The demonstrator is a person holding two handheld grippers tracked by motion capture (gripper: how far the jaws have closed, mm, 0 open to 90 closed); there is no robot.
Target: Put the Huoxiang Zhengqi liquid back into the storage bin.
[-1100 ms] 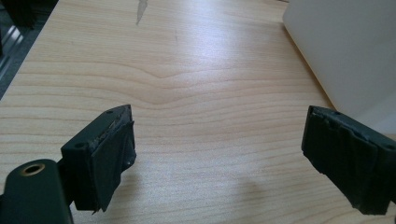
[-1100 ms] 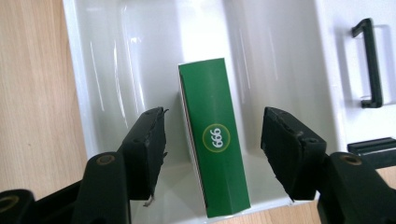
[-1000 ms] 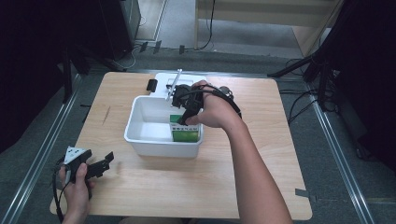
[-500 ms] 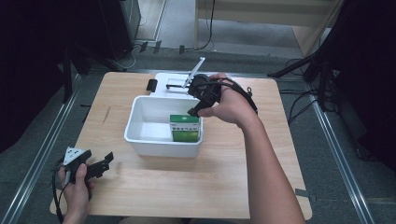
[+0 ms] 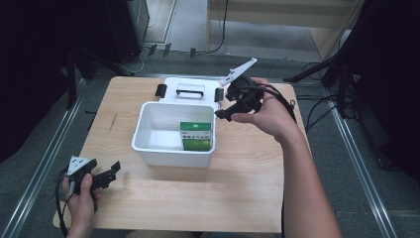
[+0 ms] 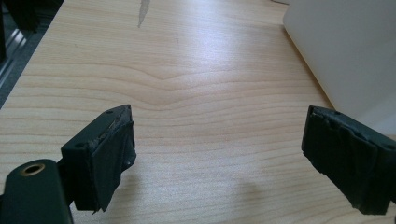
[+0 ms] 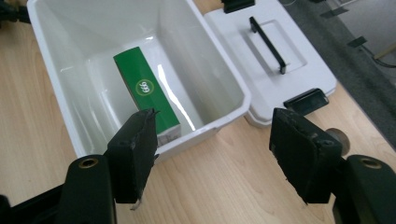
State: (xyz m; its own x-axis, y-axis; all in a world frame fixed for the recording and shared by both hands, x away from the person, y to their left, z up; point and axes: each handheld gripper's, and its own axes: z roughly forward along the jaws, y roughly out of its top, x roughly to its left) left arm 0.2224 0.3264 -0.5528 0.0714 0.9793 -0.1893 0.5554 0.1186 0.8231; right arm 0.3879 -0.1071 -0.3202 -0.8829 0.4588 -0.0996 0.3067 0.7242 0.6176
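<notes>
Green-white box (image 5: 197, 136) upright in white bin (image 5: 148, 148); both grippers' fingers spread, empty.

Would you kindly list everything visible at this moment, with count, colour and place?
Table: one, light wood, under everything.
Bin: one, white, open, table centre.
Box: one, green and white, inside the bin against its right wall.
Lid: one, white with black handle and clips, flat behind the bin.
Left tool: one, black, open, near table's front-left corner.
Right tool: one, black, open, above the bin's right rear corner.
</notes>
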